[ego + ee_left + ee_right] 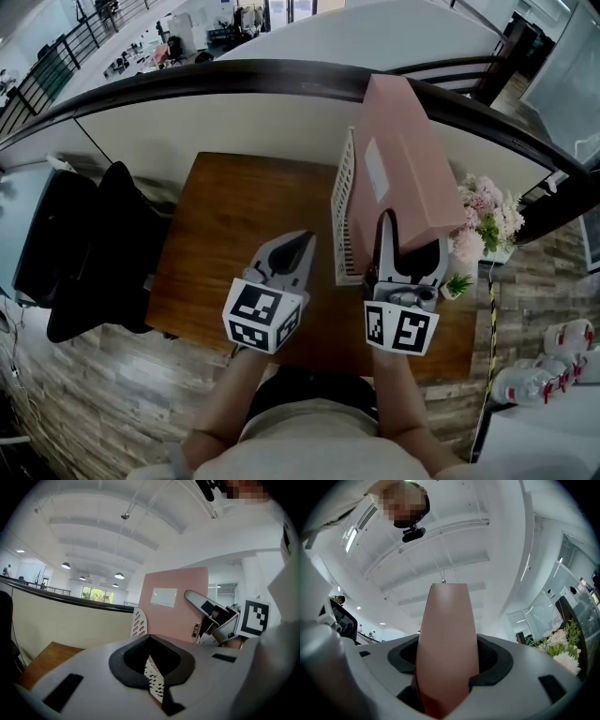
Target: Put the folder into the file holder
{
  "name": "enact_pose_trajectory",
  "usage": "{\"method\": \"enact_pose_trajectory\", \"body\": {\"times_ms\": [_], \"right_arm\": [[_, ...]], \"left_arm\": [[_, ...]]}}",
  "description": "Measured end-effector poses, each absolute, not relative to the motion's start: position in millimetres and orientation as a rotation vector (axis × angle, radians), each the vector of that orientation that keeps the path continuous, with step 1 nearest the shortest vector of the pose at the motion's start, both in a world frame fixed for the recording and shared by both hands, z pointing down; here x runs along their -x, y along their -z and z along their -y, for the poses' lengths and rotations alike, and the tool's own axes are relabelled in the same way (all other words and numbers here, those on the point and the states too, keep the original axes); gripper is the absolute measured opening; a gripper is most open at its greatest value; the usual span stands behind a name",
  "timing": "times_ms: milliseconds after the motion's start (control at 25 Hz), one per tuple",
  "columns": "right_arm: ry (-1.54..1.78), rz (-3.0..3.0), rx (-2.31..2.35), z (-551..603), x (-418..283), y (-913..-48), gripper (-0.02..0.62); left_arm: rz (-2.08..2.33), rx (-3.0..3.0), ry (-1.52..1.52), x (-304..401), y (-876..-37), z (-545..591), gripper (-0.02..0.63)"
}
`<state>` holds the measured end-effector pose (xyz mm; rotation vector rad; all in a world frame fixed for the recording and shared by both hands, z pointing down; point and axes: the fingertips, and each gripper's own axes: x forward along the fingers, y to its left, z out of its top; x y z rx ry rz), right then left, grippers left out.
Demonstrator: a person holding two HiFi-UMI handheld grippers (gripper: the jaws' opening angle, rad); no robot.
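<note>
Plainly, the right gripper (410, 246) was clamped on the pink folder (403, 159): in its own view the folder's spine filled the gap between the black pads and rose straight up toward the ceiling. The folder's lower end was hidden there behind the gripper's body. From the head view the folder leaned up and away, with a white label (375, 172) on its face. It stood right against the white mesh file holder (343, 202), on that holder's right side. Its bottom edge was covered by the right gripper, so whether it already sat inside a slot could not be told.

The left gripper (302, 242) was just left of the file holder, with its jaws drawn together to a point and holding nothing. In its own view only a narrow slit remained, and a strip of the holder's mesh showed through it. Whether the tips touched the holder was hard to make out.

Both the holder and the folder were over the right part of a brown wooden desk (234, 216). Pink and white flowers (483, 211) stood at the desk's right edge, partly cut off by the folder. A black chair (94, 244) sat off to the left. Some small white things with red parts at the lower right were too blurred to name.
</note>
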<state>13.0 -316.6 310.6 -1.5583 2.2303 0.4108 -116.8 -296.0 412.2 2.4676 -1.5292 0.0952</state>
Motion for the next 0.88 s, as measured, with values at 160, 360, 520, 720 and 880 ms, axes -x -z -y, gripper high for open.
{"method": "enact_pose_trajectory", "body": {"times_ms": [160,360,520,720,880], "right_arm": [[-0.415,-2.219,1.578,315.9,-7.5,-309.8,0.301],[-0.419,-2.222,1.610,314.7,-1.4,-313.9,0.301],[-0.402,-2.236,1.636,315.7,0.9,-326.3,0.302],[-0.377,-2.257,1.659,320.7,1.7,-343.1,0.304],[-0.356,-2.302,1.677,323.2,4.7,-361.2,0.304]], "left_arm": [[1.520,-2.455,-0.109,118.9,-418.6,292.7,0.002],[1.511,-2.450,-0.127,117.1,-426.3,292.4,0.002],[1.511,-2.444,-0.125,117.1,-428.6,293.1,0.002],[1.512,-2.426,-0.131,119.7,-436.0,292.9,0.002],[1.515,-2.398,-0.142,121.7,-444.0,289.3,0.002]]}}
